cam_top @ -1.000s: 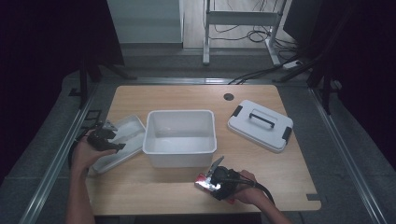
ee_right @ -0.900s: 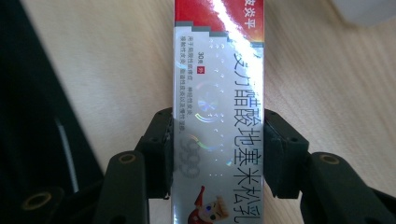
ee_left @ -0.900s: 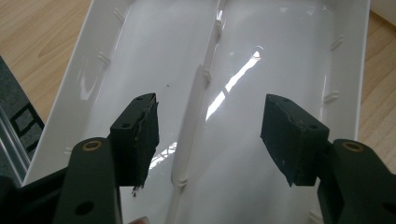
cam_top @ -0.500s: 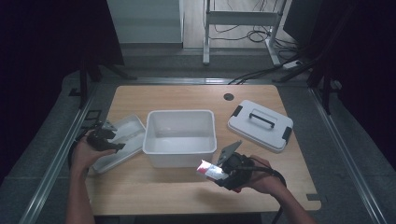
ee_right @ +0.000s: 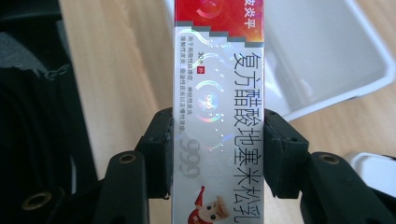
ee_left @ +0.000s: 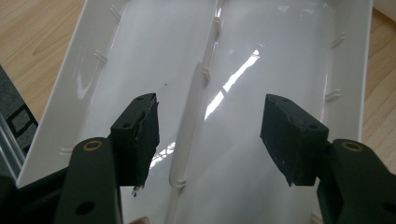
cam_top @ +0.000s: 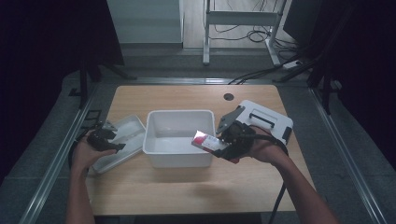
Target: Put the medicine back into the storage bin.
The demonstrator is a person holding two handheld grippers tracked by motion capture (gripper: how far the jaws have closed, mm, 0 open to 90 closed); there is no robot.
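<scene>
High view: the right gripper (cam_top: 223, 143) clamps a long silver-and-red cardboard carton (cam_top: 208, 140), held over the near right corner of the deep white plastic tub (cam_top: 154, 144); its long axis runs roughly level, red end toward the tub. The left gripper (cam_top: 108, 140) rests at a shallow white plastic tray (cam_top: 133, 126), its jaws hard to make out.

Left gripper view: jaws apart, nothing between, above the tray (ee_left: 299, 60), whose edges are cut off.

Right gripper view: pads (ee_right: 161, 140) press the carton (ee_right: 219, 93) sides; both carton ends are cut off.
</scene>
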